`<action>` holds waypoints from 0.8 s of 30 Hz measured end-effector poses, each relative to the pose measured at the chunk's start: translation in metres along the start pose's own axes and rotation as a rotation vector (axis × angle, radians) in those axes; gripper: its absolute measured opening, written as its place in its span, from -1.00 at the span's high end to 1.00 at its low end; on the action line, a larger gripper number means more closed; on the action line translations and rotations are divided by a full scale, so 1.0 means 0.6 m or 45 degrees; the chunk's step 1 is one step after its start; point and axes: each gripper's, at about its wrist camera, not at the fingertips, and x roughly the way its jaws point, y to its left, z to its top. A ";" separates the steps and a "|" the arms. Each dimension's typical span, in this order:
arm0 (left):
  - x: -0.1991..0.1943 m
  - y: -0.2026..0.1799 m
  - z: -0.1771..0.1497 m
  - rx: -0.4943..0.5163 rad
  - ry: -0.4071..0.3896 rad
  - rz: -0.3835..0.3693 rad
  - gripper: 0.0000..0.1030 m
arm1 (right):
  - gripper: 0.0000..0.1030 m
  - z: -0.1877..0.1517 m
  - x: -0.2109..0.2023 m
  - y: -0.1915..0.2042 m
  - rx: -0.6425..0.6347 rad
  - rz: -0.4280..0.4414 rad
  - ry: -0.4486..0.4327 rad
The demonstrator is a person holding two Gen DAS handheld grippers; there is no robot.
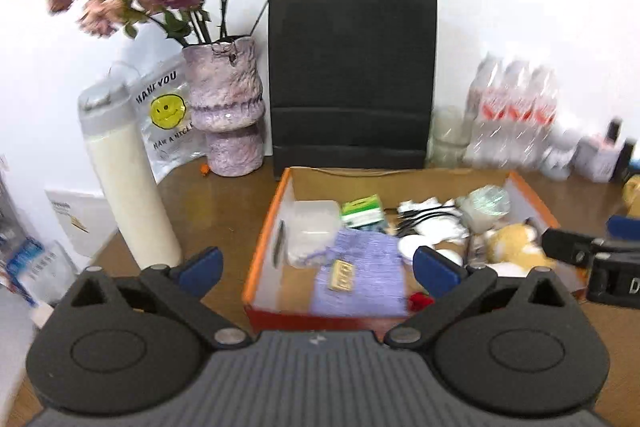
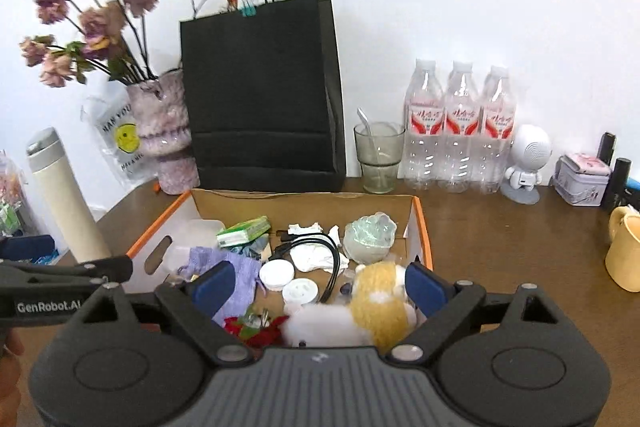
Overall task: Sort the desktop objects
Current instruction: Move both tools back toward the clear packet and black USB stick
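Observation:
An open cardboard box with orange edges (image 1: 266,231) (image 2: 424,227) sits on the brown table. It holds a purple pouch (image 1: 360,267) (image 2: 240,271), a green packet (image 1: 362,211) (image 2: 244,231), a clear plastic case (image 1: 312,231), a black cable (image 2: 320,251), a pale green bowl (image 2: 370,237) and a yellow and white plush toy (image 1: 512,243) (image 2: 380,295). My left gripper (image 1: 318,271) hangs open above the box's near left part, with nothing in it. Over the near right part, my right gripper (image 2: 320,285) is open, its pads clear of the plush toy below.
Behind the box stands a black paper bag (image 1: 352,75), with a vase of dried roses (image 1: 228,115) and a cream flask (image 1: 128,187) to its left. To the right are a glass (image 2: 378,159), three water bottles (image 2: 460,131), a white figurine (image 2: 526,163), a tin (image 2: 582,183) and a yellow mug (image 2: 626,251).

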 end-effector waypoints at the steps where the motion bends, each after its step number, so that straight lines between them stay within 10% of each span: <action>1: -0.010 0.004 -0.016 -0.024 -0.018 -0.024 -1.00 | -0.78 -0.013 -0.010 0.000 0.001 0.019 -0.020; 9: -0.073 -0.007 -0.113 0.039 -0.069 -0.070 -1.00 | -0.78 -0.118 -0.059 0.019 -0.029 0.039 -0.007; 24: -0.176 0.003 -0.284 0.087 0.135 -0.166 -1.00 | -0.78 -0.307 -0.193 0.015 -0.023 0.046 0.128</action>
